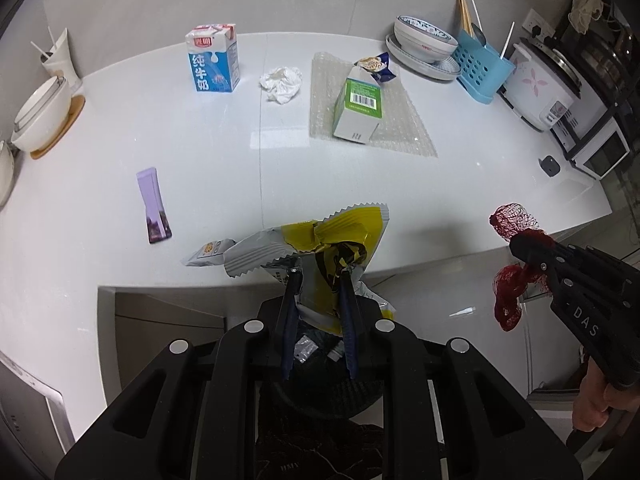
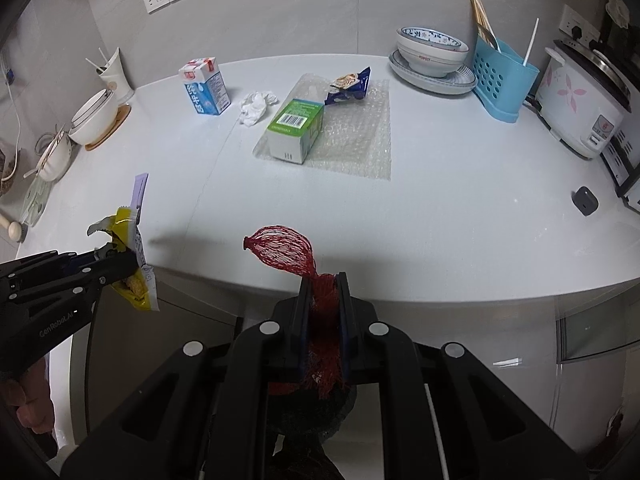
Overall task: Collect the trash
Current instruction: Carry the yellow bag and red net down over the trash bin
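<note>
Left gripper (image 1: 320,270) is clamping a yellow snack wrapper (image 1: 336,240), right gripper (image 2: 325,278) is pinching a red net bag (image 2: 286,250), both hanging past the counter (image 1: 224,168) edge over a dark bin (image 1: 324,396). Still lying on the counter: milk carton (image 1: 214,60), tissue (image 1: 281,83), green box (image 1: 358,108), bubble wrap (image 1: 400,132), blue packet (image 1: 378,66), purple packet (image 1: 154,208).

milk carton (image 1: 213,59) stood left of crumpled tissue (image 1: 281,83); a box (image 1: 358,109) lay on bubble wrap (image 1: 404,136), snack packet (image 1: 376,66) behind it.
</note>
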Motion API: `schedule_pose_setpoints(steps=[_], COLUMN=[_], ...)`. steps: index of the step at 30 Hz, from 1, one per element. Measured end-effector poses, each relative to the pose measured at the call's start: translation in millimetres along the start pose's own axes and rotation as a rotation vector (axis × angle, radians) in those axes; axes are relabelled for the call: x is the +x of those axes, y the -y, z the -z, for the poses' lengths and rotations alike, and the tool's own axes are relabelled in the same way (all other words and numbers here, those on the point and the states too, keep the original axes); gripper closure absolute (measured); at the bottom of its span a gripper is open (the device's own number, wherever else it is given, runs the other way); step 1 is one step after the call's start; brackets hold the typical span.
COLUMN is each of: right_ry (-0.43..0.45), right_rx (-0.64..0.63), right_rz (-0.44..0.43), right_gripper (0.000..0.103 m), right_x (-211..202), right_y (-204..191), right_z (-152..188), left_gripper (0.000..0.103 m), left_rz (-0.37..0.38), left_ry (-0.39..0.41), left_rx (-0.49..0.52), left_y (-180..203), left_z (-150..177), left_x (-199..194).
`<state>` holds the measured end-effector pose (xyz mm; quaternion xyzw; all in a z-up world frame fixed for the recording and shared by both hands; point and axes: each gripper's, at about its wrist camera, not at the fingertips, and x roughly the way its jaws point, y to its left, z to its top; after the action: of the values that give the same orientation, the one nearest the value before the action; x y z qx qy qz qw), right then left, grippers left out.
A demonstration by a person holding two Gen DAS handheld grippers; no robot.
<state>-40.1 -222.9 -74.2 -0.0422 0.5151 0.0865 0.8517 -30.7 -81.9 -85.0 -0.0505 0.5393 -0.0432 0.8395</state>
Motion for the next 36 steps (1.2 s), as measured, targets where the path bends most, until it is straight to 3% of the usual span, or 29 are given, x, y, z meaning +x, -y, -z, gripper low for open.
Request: schedule_pose_setpoints(steps=[15, 22, 36], right_ry=[-0.07, -0.094, -0.165], right_rx=[-0.023, -0.047, -0.059], right_rz=[-0.03, -0.011, -0.001], right_gripper=[0.093, 0.092, 0.092], right_x=[11.9, 30.5, 84.3], right_y=[-2.9, -6.1, -8.7], right_z=[60.4, 85.7, 121.0], left_gripper=[0.085, 0.085, 0.085], left_rz=[0.021, 0.06, 0.045], left_ry=[-0.033, -0.082, -0.082], left_rx=[-0.022, -0.075, -0.113], left_y=[6.3, -0.9, -15.4], left_z=[53.8, 82.5, 109.2], left_x=[12.1, 36.9, 83.8])
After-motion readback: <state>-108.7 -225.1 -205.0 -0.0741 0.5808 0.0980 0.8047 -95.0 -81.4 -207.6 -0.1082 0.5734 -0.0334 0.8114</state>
